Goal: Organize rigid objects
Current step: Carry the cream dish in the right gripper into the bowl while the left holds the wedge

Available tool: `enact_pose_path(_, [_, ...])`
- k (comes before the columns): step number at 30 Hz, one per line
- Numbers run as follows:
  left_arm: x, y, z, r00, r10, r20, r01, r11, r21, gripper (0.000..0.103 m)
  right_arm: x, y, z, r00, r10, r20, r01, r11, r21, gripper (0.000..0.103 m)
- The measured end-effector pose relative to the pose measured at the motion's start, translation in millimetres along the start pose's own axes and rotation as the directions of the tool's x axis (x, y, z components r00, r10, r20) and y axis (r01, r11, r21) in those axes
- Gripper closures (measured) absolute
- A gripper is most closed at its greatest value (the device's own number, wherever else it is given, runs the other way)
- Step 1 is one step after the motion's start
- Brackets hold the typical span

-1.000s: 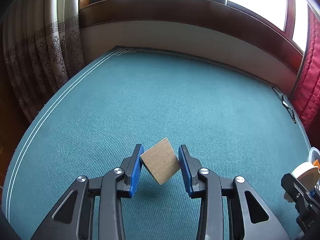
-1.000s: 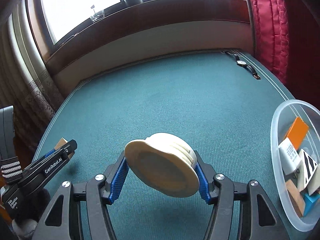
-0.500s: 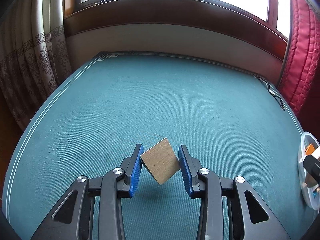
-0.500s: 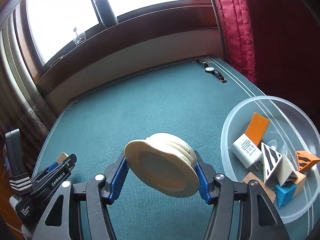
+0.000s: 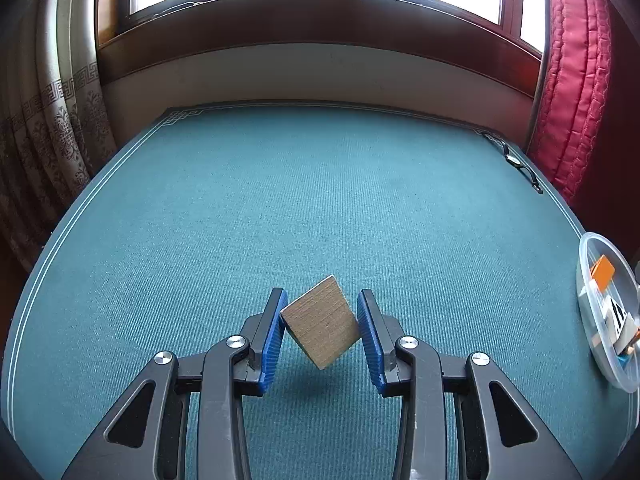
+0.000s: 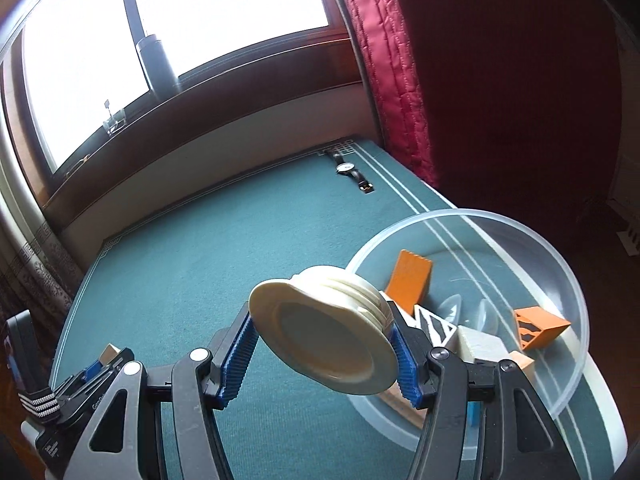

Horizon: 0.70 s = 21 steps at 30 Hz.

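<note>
My left gripper [image 5: 321, 320] is shut on a tan wooden block [image 5: 322, 328], held cornerwise above the teal tabletop [image 5: 280, 200]. The clear plastic bowl [image 5: 584, 256] lies far to its right. In the right wrist view my right gripper [image 6: 323, 344] is shut on a cream ridged disc [image 6: 324, 340], which hangs just left of the bowl's rim [image 6: 576, 300]. Inside the bowl lie an orange flat piece [image 6: 410, 280], an orange wedge [image 6: 538, 326], a black-and-white wedge [image 6: 434, 326] and a white block [image 6: 478, 346]. The left gripper [image 6: 92, 368] shows at the lower left, with the block's corner [image 6: 109, 352] peeking out.
A wristwatch [image 6: 352, 170] lies near the table's far right corner, also seen as a wristwatch [image 5: 516, 160] in the left wrist view. A red curtain [image 6: 384, 60] hangs past the right edge, a patterned curtain [image 5: 52, 128] past the left. A window sill runs behind the table.
Both views have swung rightward. The bowl has come from the right edge to just beside the disc, and it now shows in the left wrist view. Both grips are unchanged.
</note>
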<state>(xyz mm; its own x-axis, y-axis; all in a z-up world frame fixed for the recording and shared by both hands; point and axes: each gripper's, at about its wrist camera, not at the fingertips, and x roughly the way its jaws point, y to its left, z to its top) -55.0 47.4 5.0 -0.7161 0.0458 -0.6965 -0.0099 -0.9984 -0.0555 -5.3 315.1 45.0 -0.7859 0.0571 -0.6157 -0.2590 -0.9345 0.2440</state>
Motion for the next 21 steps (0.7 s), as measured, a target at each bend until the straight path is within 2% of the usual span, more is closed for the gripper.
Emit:
enact_pose_path(13, [-0.6, -8.3, -2.7, 1.000, 0.002, -0.001, -0.002, 0.999, 0.032, 0.066, -10.0, -63.7, 5.9, 0.989, -0.148, 0.024, 0.144, 0.982, 0.119, 0.038])
enact_pose_path(14, [-0.8, -8.1, -2.9, 1.000, 0.002, 0.000, -0.002, 0.999, 0.033, 0.066, -10.5, -67.4, 6.3, 0.988, -0.150, 0.022, 0.146, 0.981, 0.131, 0.037])
enact_pose_path(16, [-1.3, -8.5, -3.1, 1.000, 0.004, 0.001, -0.004, 0.999, 0.035, 0.066, -13.1, -75.3, 6.6, 0.988, -0.154, 0.030, 0.147, 0.975, 0.164, 0.021])
enact_pose_path(21, [-0.9, -11.4, -3.9, 1.000, 0.007, 0.002, -0.007, 0.999, 0.042, 0.066, -21.0, -83.9, 5.3, 0.984, -0.173, 0.052, 0.161, 0.970, 0.184, 0.019])
